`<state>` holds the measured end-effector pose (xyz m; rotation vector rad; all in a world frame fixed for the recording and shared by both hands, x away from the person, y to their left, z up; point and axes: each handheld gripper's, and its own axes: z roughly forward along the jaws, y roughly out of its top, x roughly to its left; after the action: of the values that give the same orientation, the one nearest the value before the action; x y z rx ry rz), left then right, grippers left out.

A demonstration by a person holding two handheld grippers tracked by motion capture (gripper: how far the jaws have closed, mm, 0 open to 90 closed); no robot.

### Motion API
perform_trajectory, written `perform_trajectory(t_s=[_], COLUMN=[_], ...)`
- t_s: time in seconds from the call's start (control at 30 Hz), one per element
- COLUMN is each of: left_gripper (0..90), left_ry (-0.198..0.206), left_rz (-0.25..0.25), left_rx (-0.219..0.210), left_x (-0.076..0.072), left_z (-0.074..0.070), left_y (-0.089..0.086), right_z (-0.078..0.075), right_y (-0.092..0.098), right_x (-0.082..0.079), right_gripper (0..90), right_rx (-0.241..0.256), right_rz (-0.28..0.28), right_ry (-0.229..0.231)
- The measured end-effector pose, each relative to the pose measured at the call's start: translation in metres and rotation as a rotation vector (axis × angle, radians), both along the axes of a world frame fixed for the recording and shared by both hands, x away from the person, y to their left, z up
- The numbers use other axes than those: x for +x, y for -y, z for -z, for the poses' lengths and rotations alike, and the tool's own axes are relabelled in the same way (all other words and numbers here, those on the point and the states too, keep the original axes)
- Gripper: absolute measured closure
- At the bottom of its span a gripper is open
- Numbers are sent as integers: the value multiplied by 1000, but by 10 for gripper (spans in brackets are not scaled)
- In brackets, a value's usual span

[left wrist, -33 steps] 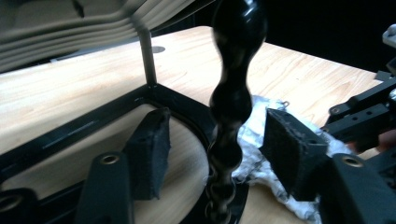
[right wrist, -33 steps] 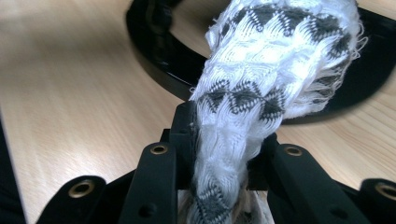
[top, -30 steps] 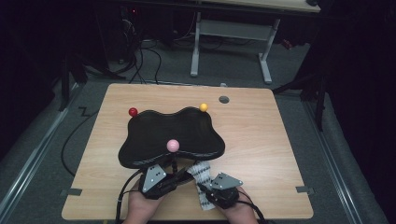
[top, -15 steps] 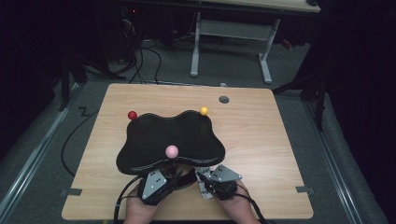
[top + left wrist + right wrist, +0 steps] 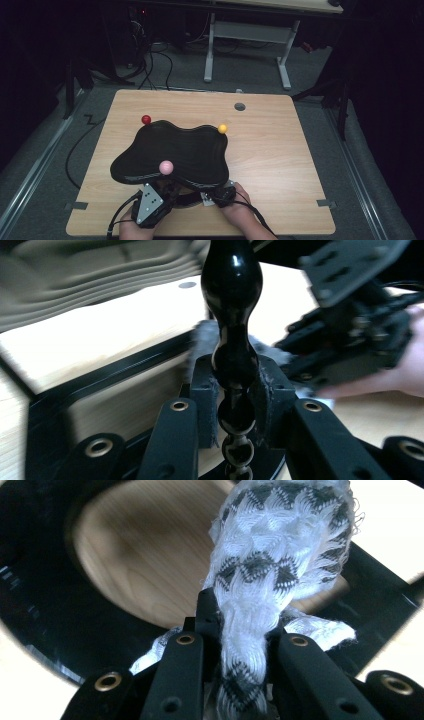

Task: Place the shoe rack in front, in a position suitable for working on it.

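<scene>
I see the desk first, a pale wood top with a small grey hole cover near its far edge. On its near half sits the black wavy tray, raised at the near rim where I hold it. Three balls ride on it: a red ball at the far left lobe, a yellow ball at the far right lobe, a pink ball on the near rim.

My left gripper has its fingers closed on the tray's near edge, which stands upright between the pads in the left gripper view as a glossy, bulging black rim. In the high view that gripper sits just under the pink ball.

My right gripper has its fingers clamped on a white cloth with black diamond marks, bunched and pressed against the tray's rim, just beside the left gripper.
</scene>
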<state>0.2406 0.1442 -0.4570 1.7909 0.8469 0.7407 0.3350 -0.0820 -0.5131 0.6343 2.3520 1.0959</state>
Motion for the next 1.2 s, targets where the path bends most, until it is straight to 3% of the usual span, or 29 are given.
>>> perform_trajectory(t_s=[0.03,0.1,0.13,0.23,0.37,0.4,0.47,0.53,0.7,0.87,1.03,1.2], left_gripper=[736,739,741,742,745,745,745,745,743,678,618,685], left_ry=[0,4,6,17,26,22,21,18,24,-3,-9,-4], left_rz=[-9,-27,-35,-56,-53,-46,-42,-38,-14,10,14,4], left_rx=[-2,-8,-10,-11,-12,-13,-13,-17,-10,-31,-41,-52], left_x=[2,5,7,13,22,23,24,24,24,24,25,26], left_z=[0,1,1,3,4,4,4,4,4,1,-4,-9], left_y=[-3,-7,-9,-11,-11,-11,-10,-8,-2,-1,-1,-3], right_z=[-1,-1,-1,0,-1,-2,-6,-9,-7,-10,-17,-16], right_y=[-1,0,0,1,4,5,7,3,-15,-12,-1,4], right_x=[-4,-3,-7,-7,-9,-11,-14,-24,-41,-43,-47,-53], right_gripper=[796,797,797,797,791,787,779,767,708,571,542,543], right_rx=[15,8,12,10,33,61,143,169,152,164,184,173], right_rz=[16,-7,16,-2,11,35,18,-12,-83,-53,-31,-25], right_ry=[-37,-15,-39,-1,-13,-71,-92,-85,-90,-83,-66,-40])
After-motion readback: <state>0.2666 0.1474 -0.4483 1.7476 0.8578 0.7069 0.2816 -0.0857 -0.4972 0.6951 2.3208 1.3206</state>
